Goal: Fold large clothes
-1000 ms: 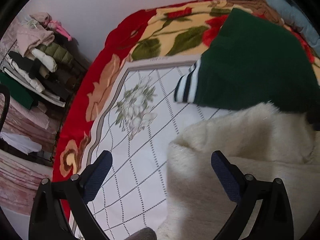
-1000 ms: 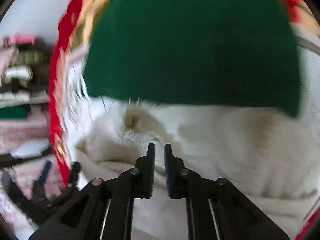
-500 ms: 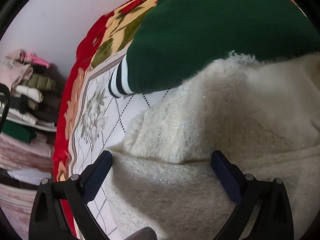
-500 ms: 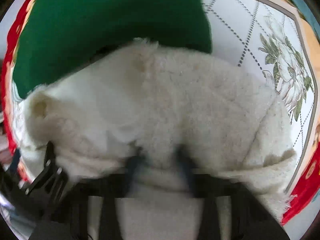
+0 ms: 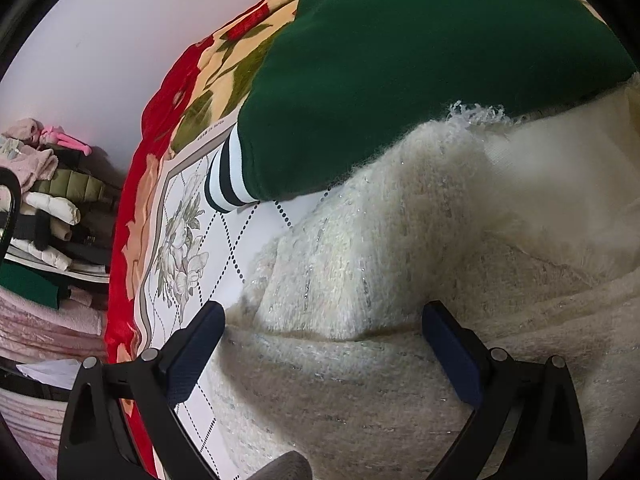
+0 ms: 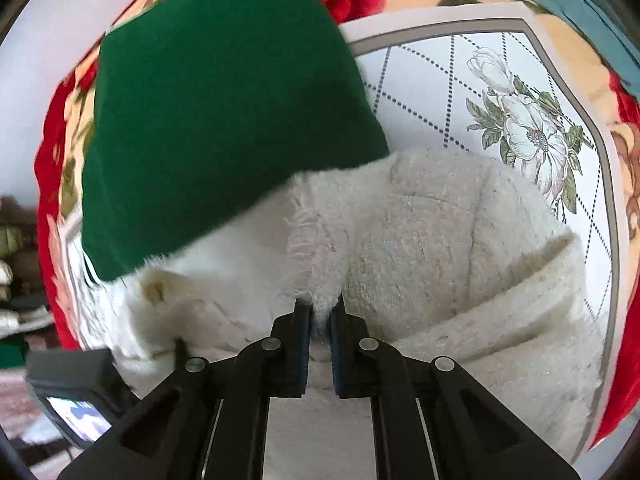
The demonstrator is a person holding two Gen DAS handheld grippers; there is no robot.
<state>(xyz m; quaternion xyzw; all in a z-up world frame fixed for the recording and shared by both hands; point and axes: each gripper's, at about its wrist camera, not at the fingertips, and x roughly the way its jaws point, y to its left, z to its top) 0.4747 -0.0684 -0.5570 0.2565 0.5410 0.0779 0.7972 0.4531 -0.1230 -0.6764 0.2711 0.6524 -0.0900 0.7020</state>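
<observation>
Folding looks only partly done, judging from both cameras. From the left wrist view, the left tongs point(image 5: 320, 344) stand wide open, their blue pads point(image 5: 196, 354) spread apart and gripping nothing, poised low over the cream fuzzy garment point(image 5: 400, 280), which lies bunched on the bed's white floral sheet point(image 5: 188, 240); a thick rolled fold runs across the garment just ahead of the pads, and its far edge is frayed and lifted rather than flat. A dark green sweater point(image 5: 420, 72) with a striped cuff point(image 5: 226, 184) lies beyond it, its near edge overlapping or touching the cream one, and it shows a smooth broad panel, so it may already be folded, though I cannot tell for sure. A red floral blanket point(image 5: 160, 120) edges the bed, and a stack of folded clothes point(image 5: 48, 200) sits on a shelf off to the side. From the right wrist view, the right tongs point(image 6: 320, 320) are pinched nearly shut on a tuft of the cream fuzzy garment point(image 6: 440, 240), at a fringed edge near its middle, with the cloth heaped in soft ridges to either side. The dark green sweater point(image 6: 224, 120) lies just behind, and the white floral sheet point(image 6: 500, 100) shows bare to the right. By my reading, the cream piece is mid-fold: one fold is being drawn over, and flattening, squaring and the final folds remain.
</observation>
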